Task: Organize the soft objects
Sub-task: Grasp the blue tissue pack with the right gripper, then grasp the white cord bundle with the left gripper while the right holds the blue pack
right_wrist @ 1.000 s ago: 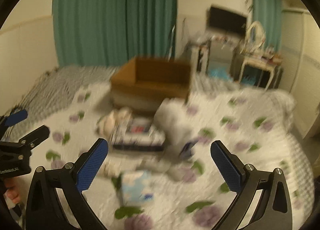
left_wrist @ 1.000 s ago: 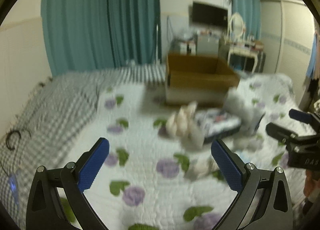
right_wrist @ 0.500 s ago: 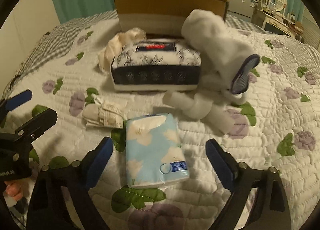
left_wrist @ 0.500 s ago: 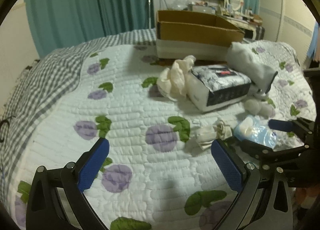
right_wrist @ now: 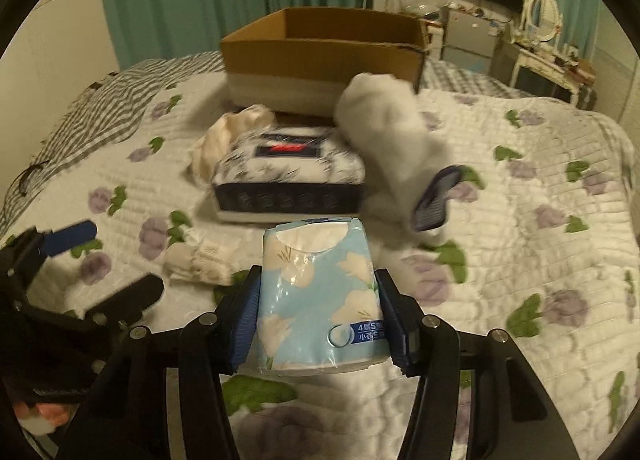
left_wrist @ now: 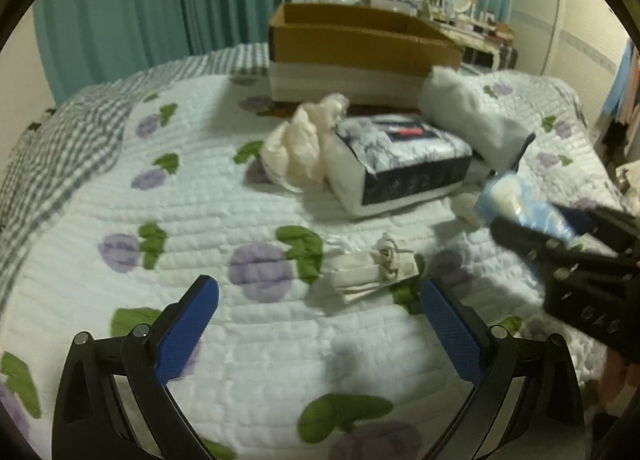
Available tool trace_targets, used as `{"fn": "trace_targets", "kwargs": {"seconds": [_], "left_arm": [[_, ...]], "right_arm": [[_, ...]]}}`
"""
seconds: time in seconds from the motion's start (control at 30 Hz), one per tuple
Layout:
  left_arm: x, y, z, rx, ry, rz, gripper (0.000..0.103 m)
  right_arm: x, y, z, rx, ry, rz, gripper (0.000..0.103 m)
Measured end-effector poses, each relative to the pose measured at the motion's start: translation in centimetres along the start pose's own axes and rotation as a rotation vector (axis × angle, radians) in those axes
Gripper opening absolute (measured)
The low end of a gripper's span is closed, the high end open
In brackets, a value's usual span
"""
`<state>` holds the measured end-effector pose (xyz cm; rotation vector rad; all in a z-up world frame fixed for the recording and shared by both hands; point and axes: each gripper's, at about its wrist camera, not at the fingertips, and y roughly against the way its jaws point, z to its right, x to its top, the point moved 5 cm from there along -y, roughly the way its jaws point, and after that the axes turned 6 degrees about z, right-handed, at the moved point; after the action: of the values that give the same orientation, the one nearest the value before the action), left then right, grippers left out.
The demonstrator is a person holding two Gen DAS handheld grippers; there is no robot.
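A: What are your jaws doing?

B: My right gripper (right_wrist: 318,320) has just been closing its jaws, and the blue pads now press both sides of the light blue tissue pack (right_wrist: 320,296), low in the middle of the right wrist view. My left gripper (left_wrist: 320,324) has its jaws spread wide with nothing between them, at the bottom of the left wrist view.

A: What lies just past the open one?

B: A small bundle of pale socks (left_wrist: 372,270) on the bed's floral quilt (left_wrist: 200,200), a little above and between the pads, not touching them.

A: And farther out?

B: Centre frame, a big navy-and-white tissue package (left_wrist: 400,160), with a crumpled cream cloth (left_wrist: 304,144) against its left side and a fluffy white bundle (left_wrist: 472,120) to its right. Behind them, upper centre, stands an open cardboard box (left_wrist: 356,48). Teal curtains (left_wrist: 160,8) fill the upper left
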<state>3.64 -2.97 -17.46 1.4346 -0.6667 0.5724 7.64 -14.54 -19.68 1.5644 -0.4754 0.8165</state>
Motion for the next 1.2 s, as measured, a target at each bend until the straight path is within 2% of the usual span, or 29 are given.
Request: {"fn": "trace_targets", "kwargs": {"seconds": [0.13,0.27,0.4,0.47,0.6,0.8,1.0,1.2], "left_arm": [[0.1,-1.8,0.8,-0.038,0.043,-0.061,0.102],[0.5,-3.3,1.4,-0.031,0.037,-0.079,0.102],[0.3,-4.7,1.8,-0.029,0.029,-0.112,0.089],[0.0,-5.0,1.7,-0.038,0.025,-0.128,0.079],[0.0,-4.3,1.8,-0.050,-0.001,-0.105,0.051],[-0.1,-2.5,2.1,-0.075,-0.001,-0.083,0.045],[0.6,0.3,1.7,-0.096,0.001,-0.029,0.042],[4.5,3.5,1.3,-0.115,-0.016,0.062,0.042]], "right_arm": [[0.2,-0.2,1.2,0.010,-0.027,-0.006,0.054],[0.1,-0.4,2.2,0.011,-0.048,-0.011,0.054],[0.0,-0.9,2.7,0.009,-0.062,-0.022,0.054],[0.0,-1.2,2.7,0.006,-0.060,-0.030,0.054],[-0.1,-1.3,2.6,0.005,-0.051,-0.033,0.054],[-0.2,-0.9,2.4,0.010,-0.054,-0.025,0.054],[0.0,0.9,1.9,0.014,-0.053,0.007,0.054],[2.2,4.2,1.5,0.018,-0.036,0.087,0.054]]}}
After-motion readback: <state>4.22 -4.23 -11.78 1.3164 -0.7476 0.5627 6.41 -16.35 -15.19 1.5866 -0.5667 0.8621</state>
